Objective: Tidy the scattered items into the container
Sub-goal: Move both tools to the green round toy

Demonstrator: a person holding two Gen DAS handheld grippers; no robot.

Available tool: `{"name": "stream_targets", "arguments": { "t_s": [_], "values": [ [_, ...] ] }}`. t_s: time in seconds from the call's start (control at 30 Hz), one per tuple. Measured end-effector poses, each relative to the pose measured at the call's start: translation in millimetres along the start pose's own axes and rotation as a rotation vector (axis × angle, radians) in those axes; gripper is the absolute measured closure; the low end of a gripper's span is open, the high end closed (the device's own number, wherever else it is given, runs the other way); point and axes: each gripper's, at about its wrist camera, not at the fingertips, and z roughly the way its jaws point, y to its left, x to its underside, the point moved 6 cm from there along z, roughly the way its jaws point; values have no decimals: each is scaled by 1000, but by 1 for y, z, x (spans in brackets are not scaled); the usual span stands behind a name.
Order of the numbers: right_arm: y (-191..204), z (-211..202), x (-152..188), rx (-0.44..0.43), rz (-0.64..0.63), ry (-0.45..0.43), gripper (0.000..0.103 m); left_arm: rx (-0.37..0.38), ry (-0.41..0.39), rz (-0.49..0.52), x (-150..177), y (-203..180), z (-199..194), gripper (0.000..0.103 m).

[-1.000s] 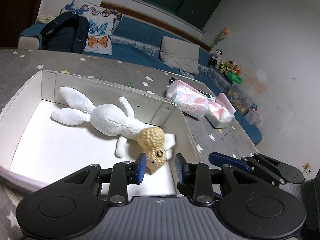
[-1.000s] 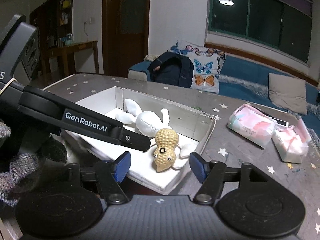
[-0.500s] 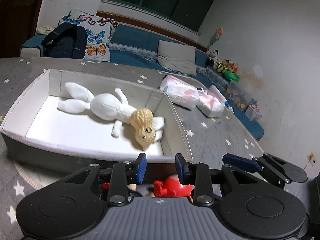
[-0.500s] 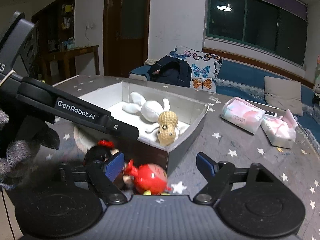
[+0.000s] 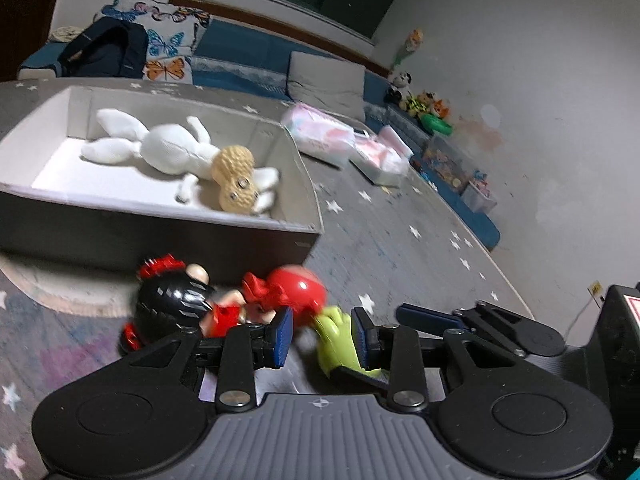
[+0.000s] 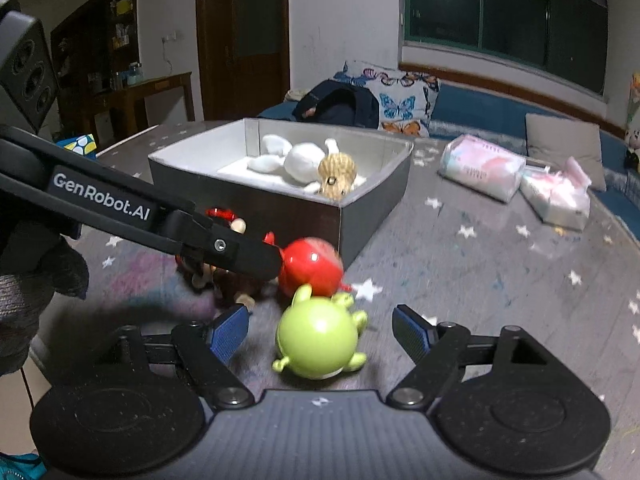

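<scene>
An open grey box [image 5: 256, 222] [image 6: 372, 204] holds a white plush rabbit [image 5: 172, 152] [image 6: 300, 158] and a knitted peanut toy [image 5: 234, 178] [image 6: 336, 174]. In front of it on the star-patterned cloth lie a black-haired doll [image 5: 172, 300], a red round toy [image 5: 296, 290] [image 6: 310, 266] and a green figure [image 5: 336, 342] [image 6: 318, 338]. My left gripper [image 5: 320, 338] is open, low beside the red and green toys. My right gripper [image 6: 320, 330] is open wide, with the green figure between its fingers and untouched.
Two pink tissue packs [image 5: 320, 134] [image 6: 480, 168] lie on the cloth to the right of the box. A blue sofa with butterfly cushions [image 6: 400, 104] and a dark backpack [image 5: 104, 52] stands behind. The left gripper's arm [image 6: 132, 208] crosses the right wrist view.
Both grippers have pulled back from above the box and dropped low in front of it. The doll, red toy and green figure have come into view. The right gripper's fingers have opened wider.
</scene>
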Motion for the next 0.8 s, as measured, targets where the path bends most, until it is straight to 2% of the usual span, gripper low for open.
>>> {"name": "stream_targets", "arguments": {
  "t_s": [0.17,0.53,0.57,0.63,0.8],
  "values": [
    [-2,4,9,-7,27,23,23,12,44,-26,9,1,12,68],
    [-5,13,14,-22,77,39,28,59,70,-87,11,3,21,68],
    [-5,14,15,-22,80,38,29,60,70,-93,11,4,21,68],
    [-5,14,14,-27,86,37,39,61,69,-98,10,4,21,68],
    [-7,14,15,-30,102,32,43,76,74,-113,10,4,23,68]
  ]
}}
